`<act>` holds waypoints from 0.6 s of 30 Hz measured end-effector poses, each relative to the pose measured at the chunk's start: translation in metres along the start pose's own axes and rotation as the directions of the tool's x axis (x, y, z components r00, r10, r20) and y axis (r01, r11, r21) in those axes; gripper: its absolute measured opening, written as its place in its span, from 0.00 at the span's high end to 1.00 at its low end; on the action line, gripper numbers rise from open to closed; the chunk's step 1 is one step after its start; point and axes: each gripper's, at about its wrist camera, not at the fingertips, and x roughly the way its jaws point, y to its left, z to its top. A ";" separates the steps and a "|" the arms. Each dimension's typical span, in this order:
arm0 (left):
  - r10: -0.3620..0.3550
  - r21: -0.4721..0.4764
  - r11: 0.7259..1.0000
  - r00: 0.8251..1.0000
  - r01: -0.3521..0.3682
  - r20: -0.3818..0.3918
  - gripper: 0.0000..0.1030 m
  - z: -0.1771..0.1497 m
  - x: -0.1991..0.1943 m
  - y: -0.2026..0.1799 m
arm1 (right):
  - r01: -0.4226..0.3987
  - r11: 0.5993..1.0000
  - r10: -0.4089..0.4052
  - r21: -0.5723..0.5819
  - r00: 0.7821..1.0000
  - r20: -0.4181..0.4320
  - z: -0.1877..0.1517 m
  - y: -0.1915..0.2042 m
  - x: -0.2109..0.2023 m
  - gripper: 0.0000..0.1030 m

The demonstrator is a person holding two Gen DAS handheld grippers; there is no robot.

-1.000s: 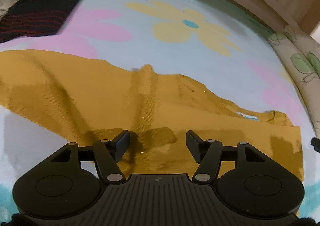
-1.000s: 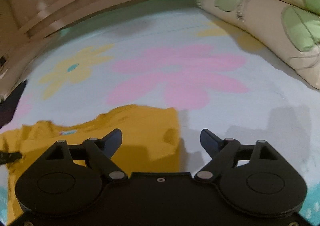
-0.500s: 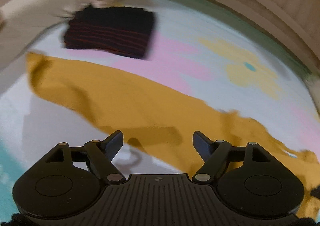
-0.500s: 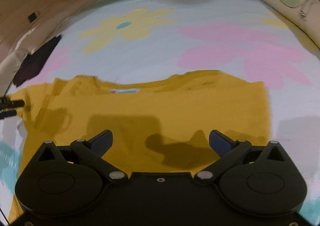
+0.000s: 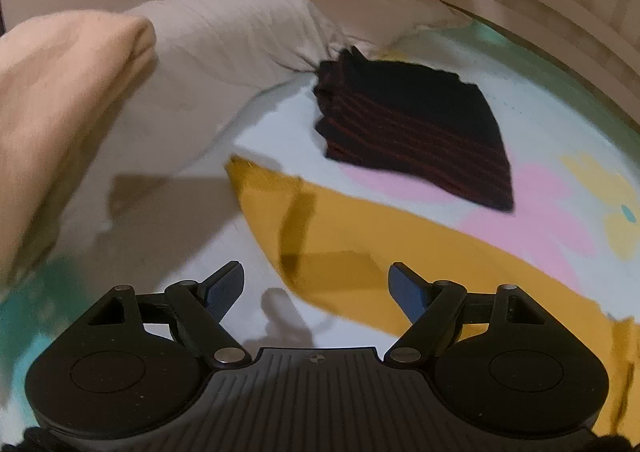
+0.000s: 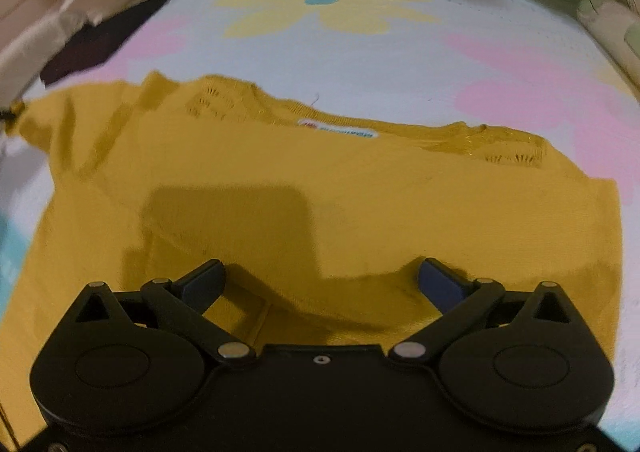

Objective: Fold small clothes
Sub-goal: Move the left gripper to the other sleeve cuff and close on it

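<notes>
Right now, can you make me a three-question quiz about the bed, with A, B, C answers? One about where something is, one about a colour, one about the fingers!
1. Where does the dark striped folded cloth lie?
A. On the flowered sheet beyond the yellow top
B. On top of the yellow top
C. Between the left gripper's fingers

2. What colour is the top spread on the sheet?
A. Pink
B. Mustard yellow
C. Green

3. How do the right gripper's fingers stand?
A. Shut tight on the label
B. Pinching a pillow
C. Apart, with nothing pinched

Answers: 1 A, the left view shows bare sheet between the cloth and the top; 2 B, both views show it yellow; 3 C, the two fingers stand wide apart above the top's lower part.
</notes>
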 end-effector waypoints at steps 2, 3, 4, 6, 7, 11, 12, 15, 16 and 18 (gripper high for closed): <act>-0.004 0.015 1.000 1.000 0.004 0.004 0.24 0.008 0.006 0.003 | 0.033 0.999 -0.032 0.016 0.999 -0.027 0.003 0.006 0.001 0.00; -0.004 0.030 1.000 1.000 0.004 0.006 0.24 0.012 0.008 0.003 | 0.050 0.998 -0.048 0.037 0.998 -0.050 0.006 0.008 0.002 0.00; -0.001 0.045 0.999 1.000 0.001 0.008 0.24 0.015 0.012 0.003 | 0.063 0.997 -0.059 0.051 0.996 -0.071 0.008 0.010 0.003 0.00; 0.020 0.089 0.996 1.000 -0.021 0.011 0.24 0.019 0.018 0.000 | 0.070 0.996 -0.064 0.056 0.993 -0.103 0.013 0.013 0.004 0.00; 0.031 0.116 0.993 0.999 -0.032 0.011 0.24 0.020 0.020 -0.002 | 0.070 0.996 -0.064 0.055 0.992 -0.111 0.014 0.014 0.004 0.00; 0.101 0.228 0.968 0.995 -0.103 0.021 0.28 0.020 0.029 -0.013 | 0.080 0.995 -0.073 0.066 0.992 -0.106 0.010 0.015 0.003 0.00; 0.106 0.240 0.965 0.994 -0.108 0.022 0.39 0.019 0.030 -0.014 | 0.081 0.995 -0.074 0.066 0.992 -0.102 0.009 0.015 0.003 0.00; 0.150 0.249 0.957 0.989 -0.150 0.022 0.53 0.018 0.036 -0.013 | 0.081 0.994 -0.074 0.068 0.992 -0.101 0.010 0.015 0.004 0.00; 0.157 0.249 0.956 0.987 -0.157 0.020 0.55 0.017 0.037 -0.012 | 0.081 0.994 -0.073 0.071 0.992 -0.103 0.010 0.015 0.004 0.00; 0.173 0.246 0.954 0.985 -0.173 0.020 0.66 0.017 0.040 -0.009 | 0.082 0.994 -0.074 0.073 0.992 -0.105 0.011 0.015 0.004 0.00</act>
